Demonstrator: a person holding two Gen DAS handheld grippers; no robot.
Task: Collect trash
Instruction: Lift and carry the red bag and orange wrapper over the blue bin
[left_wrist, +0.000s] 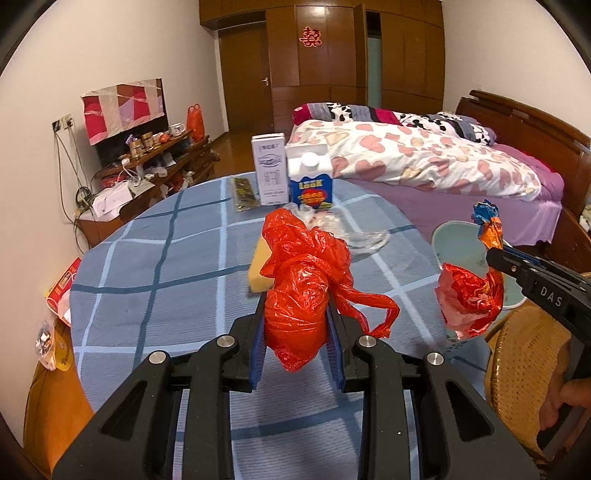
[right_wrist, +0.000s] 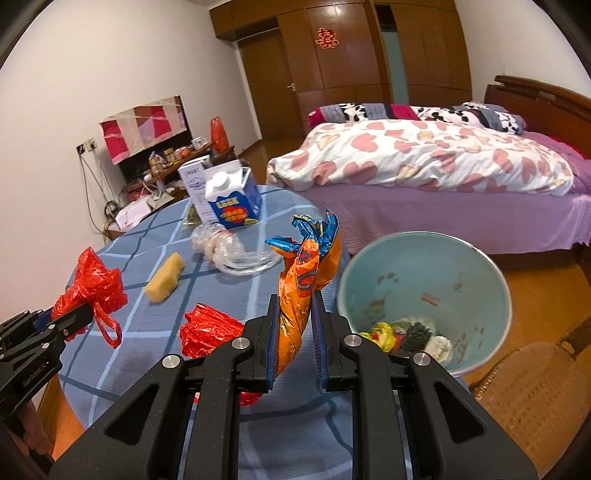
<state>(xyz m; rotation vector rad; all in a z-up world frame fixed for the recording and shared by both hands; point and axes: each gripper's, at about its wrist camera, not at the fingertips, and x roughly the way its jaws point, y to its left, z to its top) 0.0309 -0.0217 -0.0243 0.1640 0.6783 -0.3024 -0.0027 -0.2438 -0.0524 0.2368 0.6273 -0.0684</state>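
Bedroom walls, a brown wardrobe and a bed (right_wrist: 424, 162) with a heart-print quilt frame the round table (left_wrist: 155, 266) under its blue checked cloth. Beside the table, on the floor, stands a pale blue bin (right_wrist: 424, 280) with scraps already at the bottom. On the cloth remain a milk carton (right_wrist: 234, 201), a white box (left_wrist: 269, 168), a clear bag (right_wrist: 229, 249) and a yellow sponge (right_wrist: 165, 277).

Both loads are limp and slippery, so either could slide out or snag the cloth before it is over the bin, and the loose bag handle could drag across the table.

The left gripper (left_wrist: 297, 314) is clamped on a crumpled red plastic bag (left_wrist: 303, 280). The right gripper (right_wrist: 295, 314) pinches an orange snack wrapper (right_wrist: 299, 280), from which a red foil wad (right_wrist: 208, 332) hangs above the table.
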